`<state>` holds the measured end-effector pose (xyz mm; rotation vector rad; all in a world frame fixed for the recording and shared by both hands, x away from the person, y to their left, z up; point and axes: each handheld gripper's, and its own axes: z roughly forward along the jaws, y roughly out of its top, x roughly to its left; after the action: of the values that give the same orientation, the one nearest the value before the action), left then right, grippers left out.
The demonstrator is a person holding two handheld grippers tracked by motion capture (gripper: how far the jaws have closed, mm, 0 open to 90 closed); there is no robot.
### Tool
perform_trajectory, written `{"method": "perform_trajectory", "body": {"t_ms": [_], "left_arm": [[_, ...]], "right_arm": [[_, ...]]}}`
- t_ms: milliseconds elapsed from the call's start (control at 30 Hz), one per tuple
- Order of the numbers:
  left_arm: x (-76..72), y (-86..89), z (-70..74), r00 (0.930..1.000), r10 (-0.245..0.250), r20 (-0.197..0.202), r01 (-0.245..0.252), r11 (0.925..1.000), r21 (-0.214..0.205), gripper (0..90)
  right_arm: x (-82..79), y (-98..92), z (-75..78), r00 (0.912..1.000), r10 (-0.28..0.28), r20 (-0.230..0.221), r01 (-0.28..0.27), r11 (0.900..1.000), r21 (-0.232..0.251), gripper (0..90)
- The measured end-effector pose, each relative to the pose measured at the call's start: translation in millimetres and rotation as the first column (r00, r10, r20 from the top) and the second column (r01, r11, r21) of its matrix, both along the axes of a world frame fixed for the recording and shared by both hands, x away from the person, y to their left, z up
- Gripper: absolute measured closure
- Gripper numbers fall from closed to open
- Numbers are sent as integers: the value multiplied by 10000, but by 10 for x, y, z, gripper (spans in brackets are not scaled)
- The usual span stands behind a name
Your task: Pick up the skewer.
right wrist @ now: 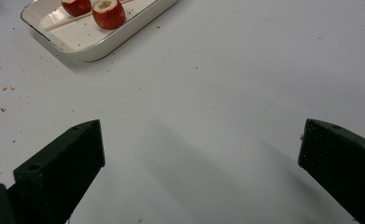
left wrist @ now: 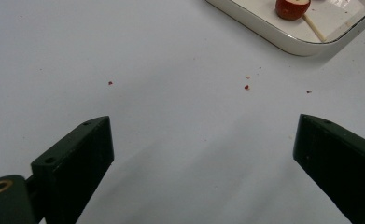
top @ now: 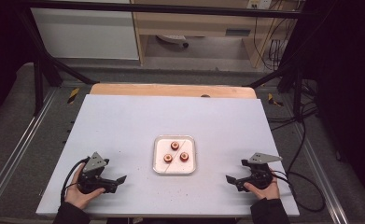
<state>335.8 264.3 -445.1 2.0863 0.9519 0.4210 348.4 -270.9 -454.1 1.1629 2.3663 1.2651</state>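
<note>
A white square tray (top: 157,163) sits in the middle of the pale table and holds three red cored fruit pieces (top: 174,145) and a thin wooden skewer (top: 180,144). My left gripper (top: 120,179) rests near the front left edge, held by a hand, jaws open and empty. In the left gripper view the tray's corner (left wrist: 283,43) lies ahead at the upper right with one fruit piece (left wrist: 291,8) and the skewer (left wrist: 313,27). My right gripper (top: 229,179) rests at the front right, open and empty; its view has the tray (right wrist: 84,50) at upper left with two fruit pieces (right wrist: 108,13).
Small red crumbs (left wrist: 246,87) dot the table surface around the tray. A wooden board edge (top: 171,89) runs along the table's far side. Black frame bars (top: 40,70) and cables (top: 301,144) flank the table.
</note>
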Motion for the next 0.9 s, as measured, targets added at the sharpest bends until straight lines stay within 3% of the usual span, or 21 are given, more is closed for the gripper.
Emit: {"method": "perform_trajectory", "body": {"t_ms": [900], "left_arm": [[3, -289, 65, 9998, -198, -73, 200, 9995, 252, 46]], "right_arm": [[1, 2, 5, 10000, -79, -40, 79, 10000, 43, 8]]}}
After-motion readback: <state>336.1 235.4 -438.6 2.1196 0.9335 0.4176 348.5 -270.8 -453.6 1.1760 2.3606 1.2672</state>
